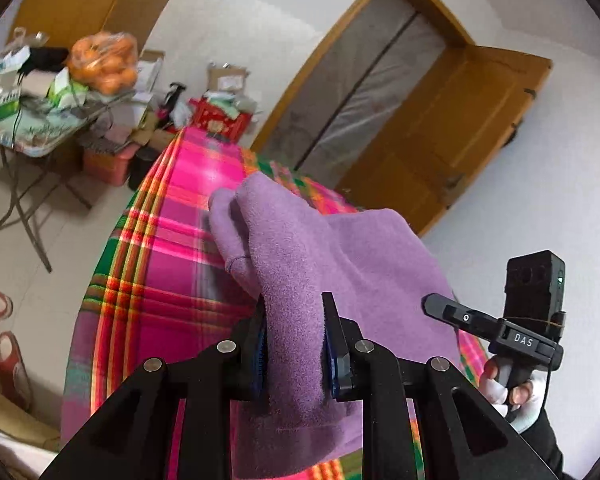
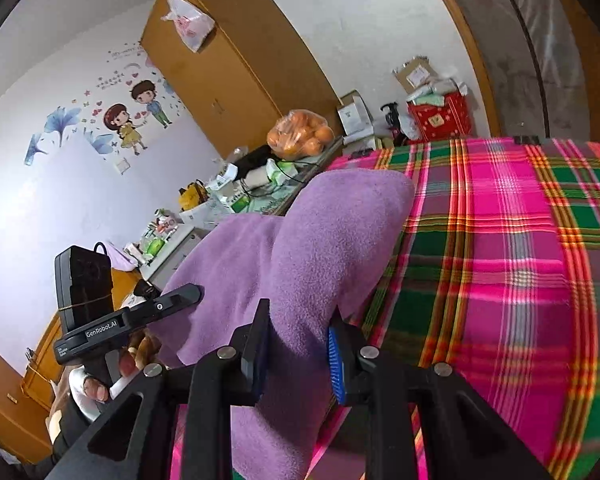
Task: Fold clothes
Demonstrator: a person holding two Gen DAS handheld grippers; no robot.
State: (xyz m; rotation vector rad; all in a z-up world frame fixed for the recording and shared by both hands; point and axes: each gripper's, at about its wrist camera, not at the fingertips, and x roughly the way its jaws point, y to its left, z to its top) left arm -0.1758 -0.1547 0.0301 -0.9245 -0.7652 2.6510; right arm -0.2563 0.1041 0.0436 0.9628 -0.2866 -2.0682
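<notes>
Purple fleece garment (image 1: 340,248) is hanging bunched over the plaid bedspread (image 1: 160,264), w/ one end drooping toward the pink-and-green checks and the rest lifting off the bed btwn both grippers; in the right wrist view the same fleece (image 2: 300,240) is rising in a fat fold above the spread (image 2: 500,260). Behind the bed, a wooden wardrobe (image 2: 228,60) is standing against the wall, and a folding table (image 1: 40,132) is carrying boxes plus a bag of oranges (image 1: 104,60). Left gripper (image 1: 294,352) is clamping a thick wad of fleece, blue pads pressing in from both sides. Right gripper (image 2: 300,360) is doing likewise, jaws pinching fleece btwn black and blue pads. A gloved hand (image 1: 512,396) is gripping the right tool's handle; another hand (image 2: 100,384) is holding the left one.
</notes>
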